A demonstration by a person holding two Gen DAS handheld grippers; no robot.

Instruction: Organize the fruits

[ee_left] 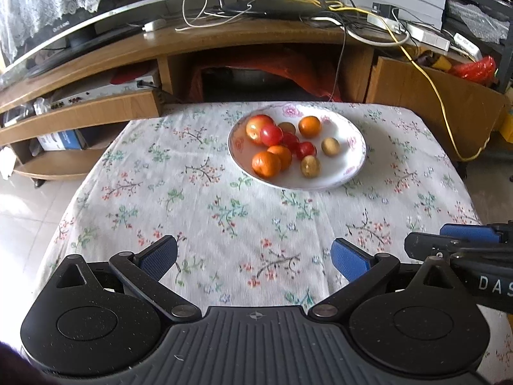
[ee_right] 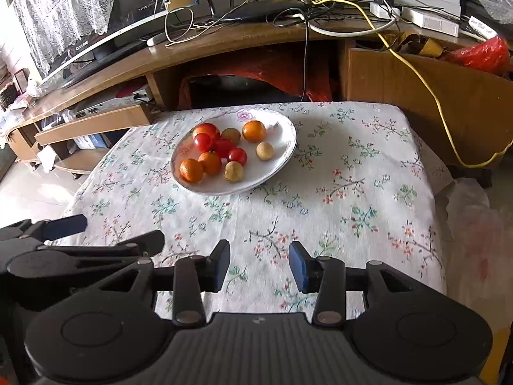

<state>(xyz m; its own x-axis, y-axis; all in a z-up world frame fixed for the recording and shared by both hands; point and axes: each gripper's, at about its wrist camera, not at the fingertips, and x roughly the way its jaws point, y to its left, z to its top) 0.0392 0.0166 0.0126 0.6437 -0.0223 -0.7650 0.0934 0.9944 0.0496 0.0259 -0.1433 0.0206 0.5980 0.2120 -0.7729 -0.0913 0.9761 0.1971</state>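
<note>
A white floral plate (ee_left: 349, 166) (ee_right: 282, 157) sits on the far half of a table with a flowered cloth (ee_left: 224, 211) (ee_right: 336, 199). It holds an apple (ee_left: 256, 126), several red tomatoes (ee_left: 271, 134) (ee_right: 237, 156), three oranges (ee_left: 266, 164) (ee_right: 254, 131) and three brownish kiwis (ee_left: 310, 166) (ee_right: 264, 151). My left gripper (ee_left: 255, 258) is open and empty above the near part of the cloth. My right gripper (ee_right: 259, 264) is open and empty, also near the front edge. Each gripper shows in the other's view, the right one (ee_left: 455, 240) and the left one (ee_right: 86, 234).
A curved wooden TV stand (ee_left: 192, 41) (ee_right: 224, 45) stands behind the table with a television (ee_left: 48, 29), a router and tangled cables (ee_left: 320, 6). A yellow cable (ee_left: 442, 102) hangs down at the right. Tiled floor (ee_left: 19, 205) lies to the left.
</note>
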